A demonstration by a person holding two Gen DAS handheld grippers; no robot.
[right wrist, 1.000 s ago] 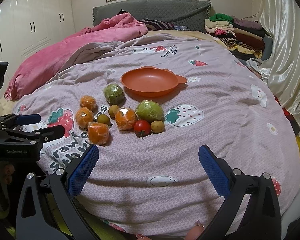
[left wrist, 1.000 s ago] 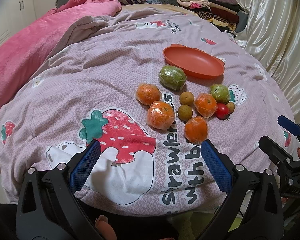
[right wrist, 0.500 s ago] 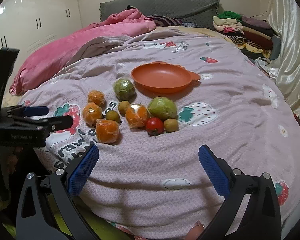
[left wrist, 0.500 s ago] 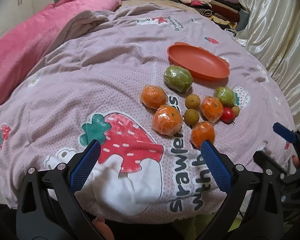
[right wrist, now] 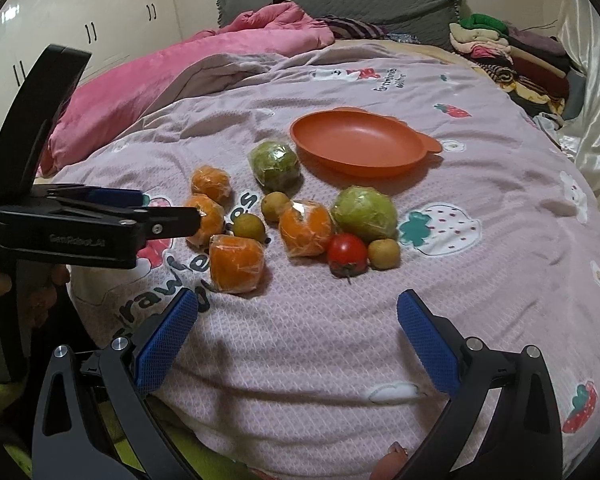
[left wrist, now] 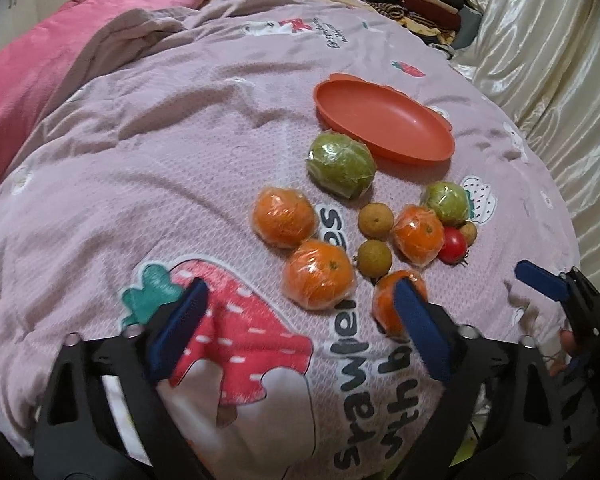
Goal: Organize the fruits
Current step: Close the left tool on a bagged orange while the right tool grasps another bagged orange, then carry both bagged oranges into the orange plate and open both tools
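Observation:
An empty orange plate (left wrist: 384,120) (right wrist: 356,142) lies on the bed. In front of it lies a cluster of fruit: several plastic-wrapped oranges (left wrist: 318,274) (right wrist: 236,262), two wrapped green fruits (left wrist: 340,164) (right wrist: 364,212), small brown-yellow fruits (left wrist: 375,221) (right wrist: 249,226) and a red tomato (left wrist: 452,245) (right wrist: 347,253). My left gripper (left wrist: 300,330) is open and empty, low over the bedspread, its right finger overlapping the nearest orange (left wrist: 386,304). My right gripper (right wrist: 296,338) is open and empty, short of the fruit.
The bed has a pink strawberry-print bedspread (right wrist: 480,184). A pink duvet (right wrist: 172,64) is bunched at the far left, folded clothes (right wrist: 500,48) are stacked at the far right, and a satin curtain (left wrist: 548,60) hangs along the right side.
Both grippers have moved forward toward the fruit cluster, which now looks larger. My left gripper has come over the nearest oranges. Both stay open.

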